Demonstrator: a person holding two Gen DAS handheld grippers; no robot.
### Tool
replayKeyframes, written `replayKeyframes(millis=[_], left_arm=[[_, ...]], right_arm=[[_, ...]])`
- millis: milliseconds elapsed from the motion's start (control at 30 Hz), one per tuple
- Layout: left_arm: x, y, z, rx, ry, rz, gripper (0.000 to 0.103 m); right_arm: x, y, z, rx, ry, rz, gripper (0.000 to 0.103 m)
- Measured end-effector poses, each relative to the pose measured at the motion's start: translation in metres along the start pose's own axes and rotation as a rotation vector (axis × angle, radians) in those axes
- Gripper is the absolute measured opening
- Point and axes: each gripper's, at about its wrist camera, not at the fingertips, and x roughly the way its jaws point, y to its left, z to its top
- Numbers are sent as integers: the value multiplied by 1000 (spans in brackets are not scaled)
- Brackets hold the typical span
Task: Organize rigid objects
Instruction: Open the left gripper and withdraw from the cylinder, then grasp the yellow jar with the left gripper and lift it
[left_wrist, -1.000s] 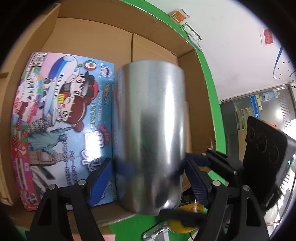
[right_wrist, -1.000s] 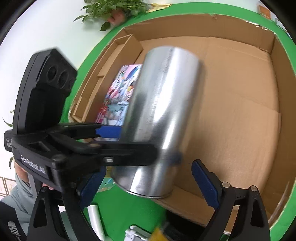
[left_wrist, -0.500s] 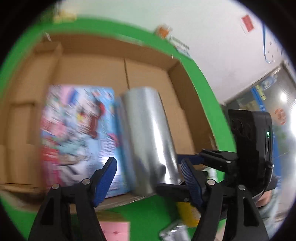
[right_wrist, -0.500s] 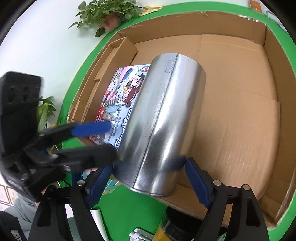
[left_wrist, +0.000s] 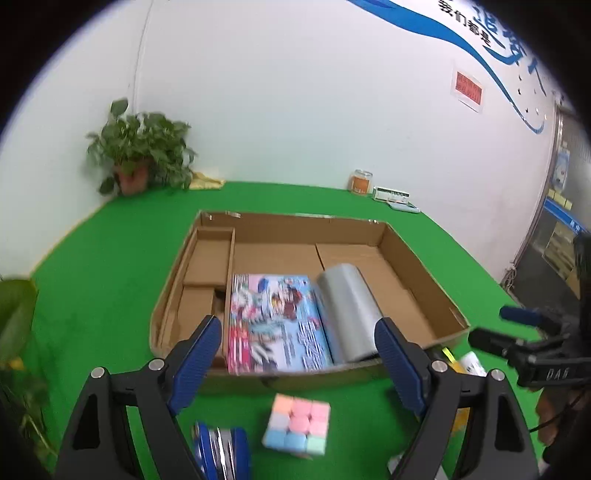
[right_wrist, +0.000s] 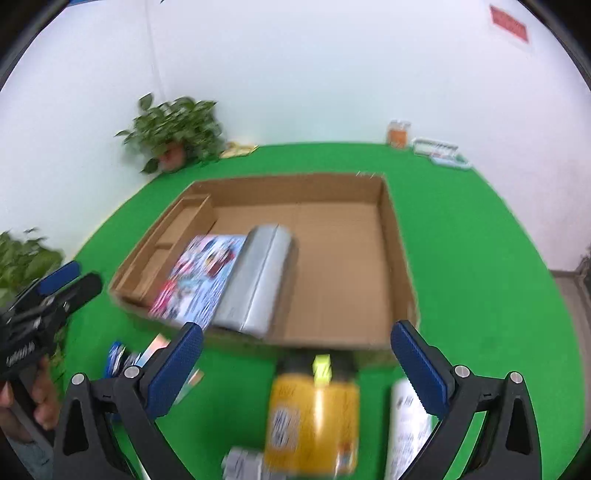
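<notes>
Both grippers back, cylinder (left_wrist: 347, 314) boxed.

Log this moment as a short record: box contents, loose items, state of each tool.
box: open cardboard tray on green table
in box: puzzle box lying flat; metal can on its side, right of it
outside, near edge: pastel cube, yellow bottle, white bottle
left tool: open, holds nothing
right tool: open, holds nothing
</notes>
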Motion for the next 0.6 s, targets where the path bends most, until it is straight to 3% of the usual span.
replayKeyframes(millis=[67,167,300,367,500,600], left_arm=[[-6,-2,-3,1,22,9,85],[2,-1,-11,-13,119,-11,85],[13,6,-30,-123,269,-194,85],[21,5,-38,-168,346,-278,85],[25,-4,-50,-170,398,-345,85],[37,-14,-55,-213,462,-487,85]], right_arm=[[-1,-4,-11,6,28,-15,102],[21,-13,-30,29,127,-8,102],[52,-20,-50,35,220,-34,91],[66,-24,-58,42,268,-38,74],[74,-19,-67,10,267,-43,73],[72,-6,-70,13,273,-78,74]])
